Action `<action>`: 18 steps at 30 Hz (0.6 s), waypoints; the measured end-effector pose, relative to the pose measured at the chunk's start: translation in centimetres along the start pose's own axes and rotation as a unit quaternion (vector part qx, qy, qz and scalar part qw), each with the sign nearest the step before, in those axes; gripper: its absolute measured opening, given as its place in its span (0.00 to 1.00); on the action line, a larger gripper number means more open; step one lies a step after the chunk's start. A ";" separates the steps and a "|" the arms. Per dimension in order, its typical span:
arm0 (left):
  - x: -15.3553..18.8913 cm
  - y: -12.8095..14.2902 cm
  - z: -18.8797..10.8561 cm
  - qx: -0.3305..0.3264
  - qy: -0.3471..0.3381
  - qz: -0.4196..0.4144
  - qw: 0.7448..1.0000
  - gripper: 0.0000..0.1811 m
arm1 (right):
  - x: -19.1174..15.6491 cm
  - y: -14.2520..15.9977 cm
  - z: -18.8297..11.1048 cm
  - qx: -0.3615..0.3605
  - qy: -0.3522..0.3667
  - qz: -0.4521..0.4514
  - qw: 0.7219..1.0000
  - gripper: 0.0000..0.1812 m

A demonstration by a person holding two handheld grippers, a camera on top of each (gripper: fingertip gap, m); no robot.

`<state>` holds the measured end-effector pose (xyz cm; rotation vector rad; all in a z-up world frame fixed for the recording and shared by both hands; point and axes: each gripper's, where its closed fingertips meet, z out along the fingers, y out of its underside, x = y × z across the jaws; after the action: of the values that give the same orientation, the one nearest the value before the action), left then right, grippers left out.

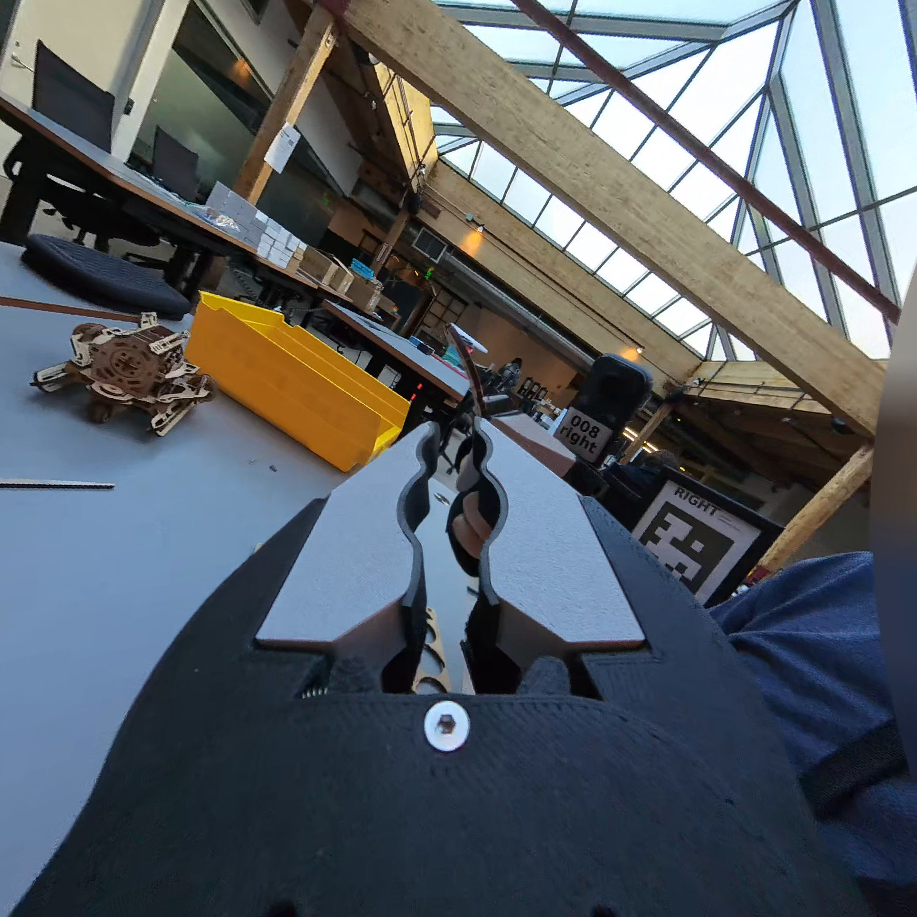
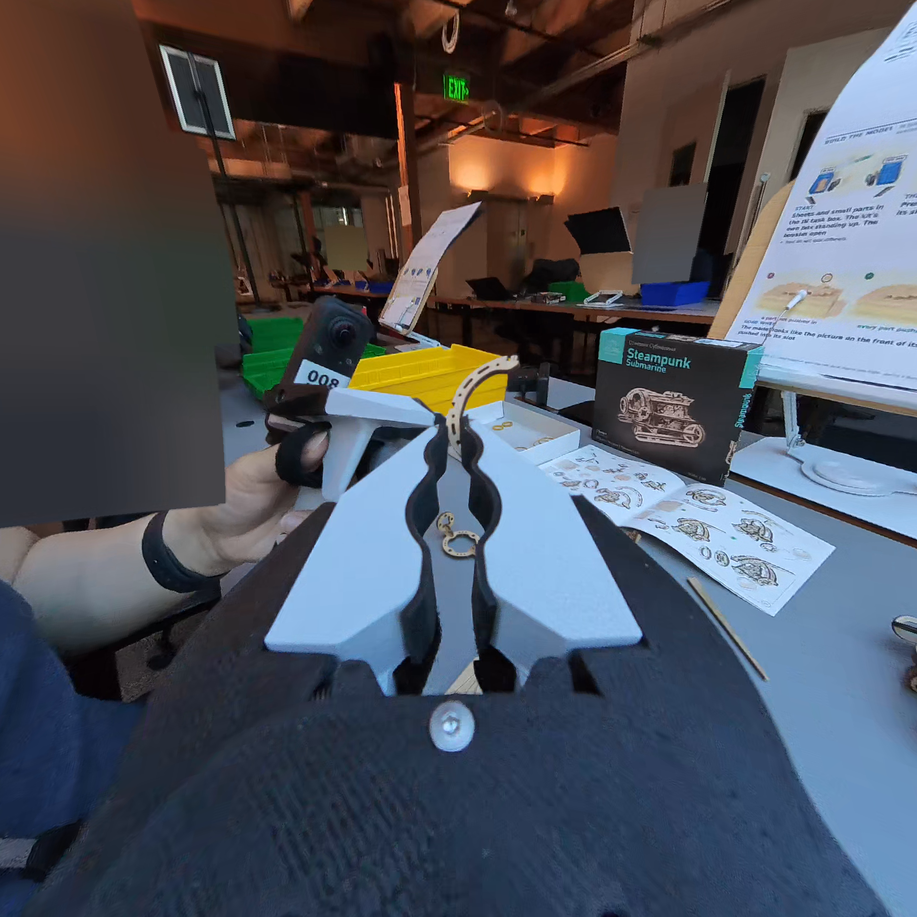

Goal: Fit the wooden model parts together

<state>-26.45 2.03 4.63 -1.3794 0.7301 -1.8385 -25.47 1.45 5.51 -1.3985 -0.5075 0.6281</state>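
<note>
Here, right gripper (image 2: 454, 426) clenched on curved wooden strip (image 2: 479, 384), arcing toward 1 o'clock; left gripper (image 1: 454, 431) nearly closed, grip unclear. Half-built wooden model (image 1: 126, 369) on grey table (image 1: 124, 546), 10 o'clock, beside yellow bin (image 1: 293, 382).

pale laser-cut wood arc (image 2: 474, 397) pinched at the claw tips, glossy yellow plastic bin (image 2: 431, 377) behind, matt grey tabletop (image 2: 818, 660) underneath

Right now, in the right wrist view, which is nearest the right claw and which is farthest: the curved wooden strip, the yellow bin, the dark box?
1. Curved wooden strip: pinched at the right claw tips.
2. Yellow bin: just behind, slightly left.
3. Dark box: farthest, off to the right.
</note>
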 end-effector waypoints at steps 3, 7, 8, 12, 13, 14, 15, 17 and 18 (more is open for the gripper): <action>0.9 0.2 0.3 0.004 0.032 -0.029 0.999 0.07 | 0.3 0.7 -0.1 -0.008 0.010 -0.014 1.000 0.02; -0.3 1.3 1.2 -0.006 0.001 -0.032 0.999 0.06 | -0.2 1.8 0.3 -0.016 0.013 -0.037 0.999 0.02; -0.3 1.2 1.2 0.000 0.006 -0.033 0.999 0.02 | -0.1 2.0 0.3 -0.017 0.020 -0.047 0.999 0.02; -0.8 1.2 1.1 -0.009 -0.005 -0.001 1.000 0.00 | 0.6 2.5 -1.3 -0.060 0.007 -0.088 0.994 0.10; -1.0 0.9 0.9 -0.014 -0.006 -0.003 1.000 0.00 | 2.2 2.3 -3.0 -0.085 0.028 -0.122 0.989 0.10; -1.4 0.7 0.5 -0.024 -0.008 -0.009 1.000 0.00 | 3.4 2.4 -5.1 -0.112 0.031 -0.133 0.984 0.10; -1.9 0.6 0.0 -0.040 -0.013 -0.015 0.999 0.00 | 5.3 3.0 -7.3 -0.150 0.047 -0.104 0.982 0.10; -3.1 0.8 -1.2 -0.084 -0.027 -0.026 0.996 0.00 | 8.0 6.3 -11.5 -0.249 0.074 -0.023 0.966 0.18; -3.6 0.6 -1.8 -0.094 -0.034 -0.029 0.995 0.00 | 7.3 8.4 -13.1 -0.289 0.050 0.006 0.956 0.22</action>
<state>-27.47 4.62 1.68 -1.5900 0.8540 -1.7938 -12.23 -2.79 -4.60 -1.9759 -0.6315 0.4257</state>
